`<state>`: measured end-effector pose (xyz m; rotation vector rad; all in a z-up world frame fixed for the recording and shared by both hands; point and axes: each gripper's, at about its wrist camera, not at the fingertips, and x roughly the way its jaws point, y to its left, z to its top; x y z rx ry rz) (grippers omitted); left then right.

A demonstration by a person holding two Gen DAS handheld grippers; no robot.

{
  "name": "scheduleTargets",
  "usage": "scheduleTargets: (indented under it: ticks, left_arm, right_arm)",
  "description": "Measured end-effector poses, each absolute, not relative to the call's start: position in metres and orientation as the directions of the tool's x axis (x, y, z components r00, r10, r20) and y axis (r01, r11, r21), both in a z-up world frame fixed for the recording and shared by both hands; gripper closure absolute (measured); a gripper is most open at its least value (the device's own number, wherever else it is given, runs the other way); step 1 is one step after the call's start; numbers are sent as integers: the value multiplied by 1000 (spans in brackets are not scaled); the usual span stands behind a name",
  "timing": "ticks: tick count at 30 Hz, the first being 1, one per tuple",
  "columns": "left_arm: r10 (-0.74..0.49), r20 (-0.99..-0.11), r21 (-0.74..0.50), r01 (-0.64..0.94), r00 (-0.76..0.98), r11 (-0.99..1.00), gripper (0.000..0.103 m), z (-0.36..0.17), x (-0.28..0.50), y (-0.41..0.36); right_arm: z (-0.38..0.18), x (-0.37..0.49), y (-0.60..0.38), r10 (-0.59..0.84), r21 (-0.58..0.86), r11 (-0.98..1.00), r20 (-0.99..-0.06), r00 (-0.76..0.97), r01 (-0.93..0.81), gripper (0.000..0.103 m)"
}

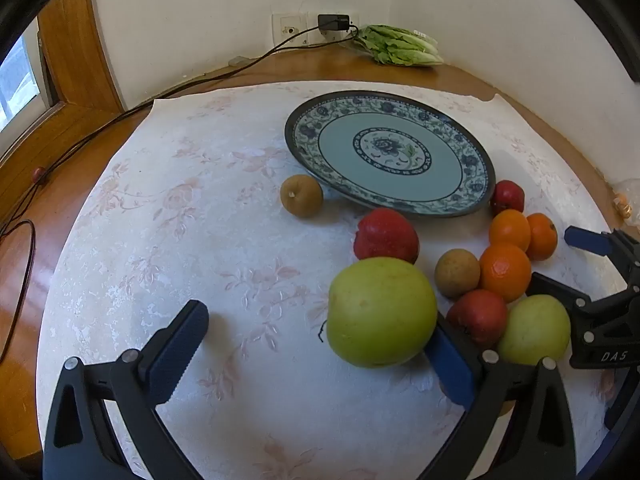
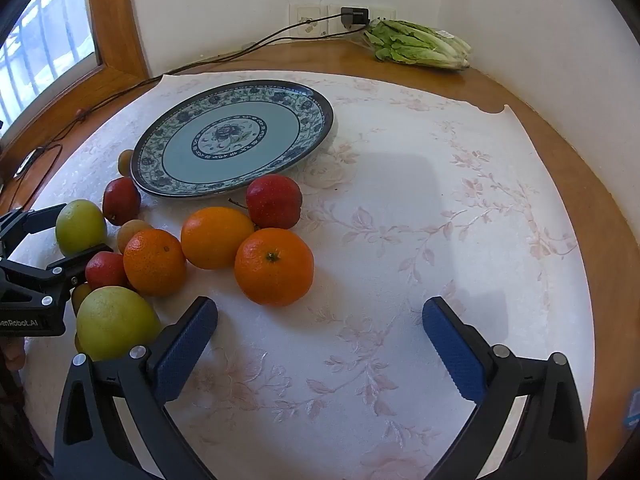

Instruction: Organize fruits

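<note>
A blue floral plate (image 1: 390, 152) (image 2: 232, 140) lies bare on the white cloth. My left gripper (image 1: 316, 356) is open wide, and a large green apple (image 1: 380, 312) (image 2: 80, 236) rests on the cloth between its fingers, close against the right one. Beside it are clustered red apples (image 1: 386, 236), three oranges (image 1: 505, 272), a small brown fruit (image 1: 457, 273) and a second green apple (image 1: 534, 330). Another brown fruit (image 1: 301, 199) sits alone left of the plate. My right gripper (image 2: 320, 340) stands open over bare cloth, just right of the nearest orange (image 2: 274, 266).
A bag of lettuce (image 1: 400, 46) lies at the back by the wall. A charger (image 1: 334, 22) is plugged into the socket, and its black cable (image 1: 120, 116) runs left along the wooden table. A window frame (image 2: 108, 20) is at the left.
</note>
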<state>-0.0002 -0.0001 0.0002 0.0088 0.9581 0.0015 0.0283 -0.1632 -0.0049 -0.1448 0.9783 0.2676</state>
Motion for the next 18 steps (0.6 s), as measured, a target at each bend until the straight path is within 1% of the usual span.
scheduleTargets:
  ticks: [18]
  left_arm:
    - [7,-813,12,5,583,1000,0,2,3,3]
  right_arm:
    - [-7,24,-164,165,-1,958,-819,550,-288,0]
